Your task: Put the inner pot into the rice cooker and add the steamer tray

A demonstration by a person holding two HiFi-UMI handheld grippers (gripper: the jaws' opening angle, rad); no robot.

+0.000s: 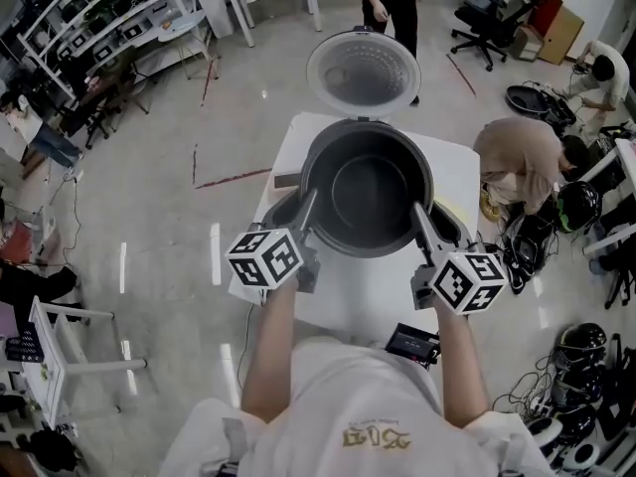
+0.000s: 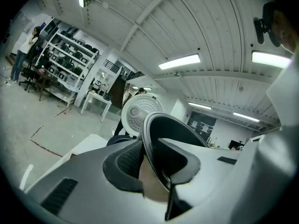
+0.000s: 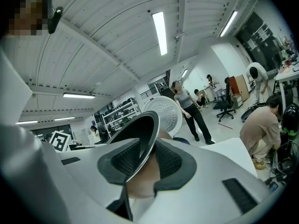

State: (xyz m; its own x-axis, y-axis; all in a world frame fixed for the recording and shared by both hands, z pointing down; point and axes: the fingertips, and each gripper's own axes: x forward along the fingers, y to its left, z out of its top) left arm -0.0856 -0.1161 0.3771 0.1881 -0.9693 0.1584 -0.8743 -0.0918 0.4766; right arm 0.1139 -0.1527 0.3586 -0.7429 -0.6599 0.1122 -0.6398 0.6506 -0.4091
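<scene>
In the head view, the pot (image 1: 368, 192) hangs just above the rice cooker (image 1: 281, 210), which stands on the white table (image 1: 368, 291). The cooker's lid (image 1: 363, 73) is tipped back, so the well is free to take the pot. The left gripper (image 1: 309, 212) and the right gripper (image 1: 420, 215) hold opposite sides of the rim. I judge this keeps the pot level and balanced. No steamer tray shows in any view.

In the left gripper view, the left gripper (image 2: 150, 161) has its 2 jaws pinching the thin rim of the pot (image 2: 175, 134), 1 pad inside the wall and 1 outside. The lid (image 2: 139, 113) stands beyond.

In the right gripper view, the right gripper (image 3: 140, 164) clamps the far side of the pot (image 3: 135, 134) the same way, with the lid (image 3: 168, 111) behind it.
</scene>
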